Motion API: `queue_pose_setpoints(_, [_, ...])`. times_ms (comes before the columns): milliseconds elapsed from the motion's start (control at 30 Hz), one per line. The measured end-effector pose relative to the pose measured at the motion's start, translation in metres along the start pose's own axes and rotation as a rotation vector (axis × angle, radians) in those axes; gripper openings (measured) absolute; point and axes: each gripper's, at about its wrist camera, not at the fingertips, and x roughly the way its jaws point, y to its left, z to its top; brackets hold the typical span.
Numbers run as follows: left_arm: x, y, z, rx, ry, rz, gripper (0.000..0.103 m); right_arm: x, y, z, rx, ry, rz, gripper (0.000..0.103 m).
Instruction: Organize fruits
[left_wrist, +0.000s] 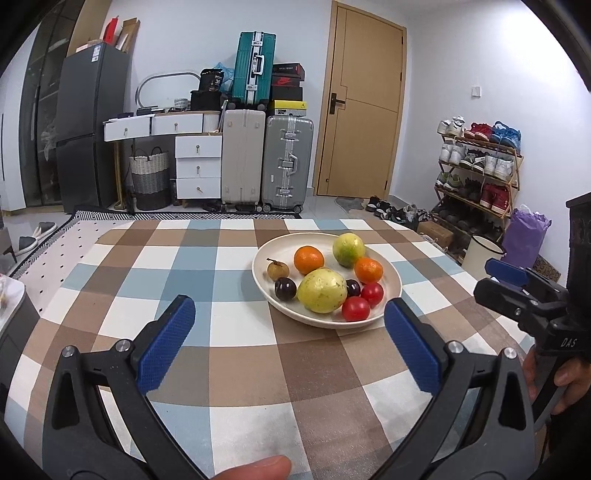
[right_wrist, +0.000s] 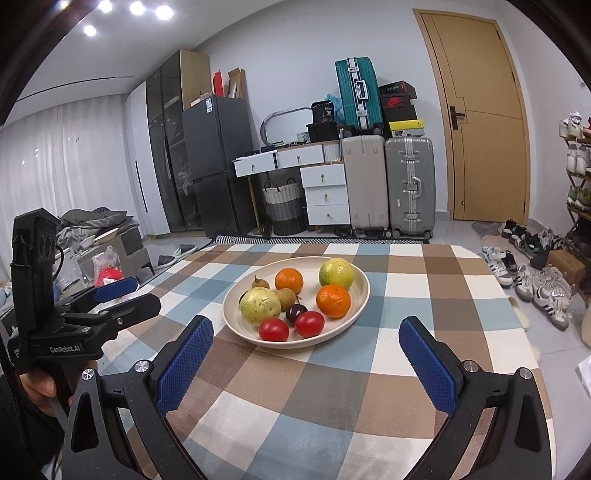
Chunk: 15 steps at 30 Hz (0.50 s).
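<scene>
A cream plate sits mid-table with several fruits: two oranges, two yellow-green guavas, two red tomatoes, dark plums and small brown longans. My left gripper is open, hovering in front of the plate with nothing between its fingers. My right gripper is open too, just short of the plate's near rim, holding nothing. Each gripper shows in the other's view: right gripper, left gripper.
The checked tablecloth covers the table. Beyond it stand suitcases, a white drawer unit, a fridge, a door and a shoe rack. Shoes lie on the floor at the right.
</scene>
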Motion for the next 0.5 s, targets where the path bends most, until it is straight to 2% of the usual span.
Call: queue_pose_setpoints(500, [0.0062, -0.0021, -0.0055, 0.002, -0.011, -0.002, 0.102, 0.0007, -0.0021, -0.0028, -0.001, -0.025, -0.032, 0.103])
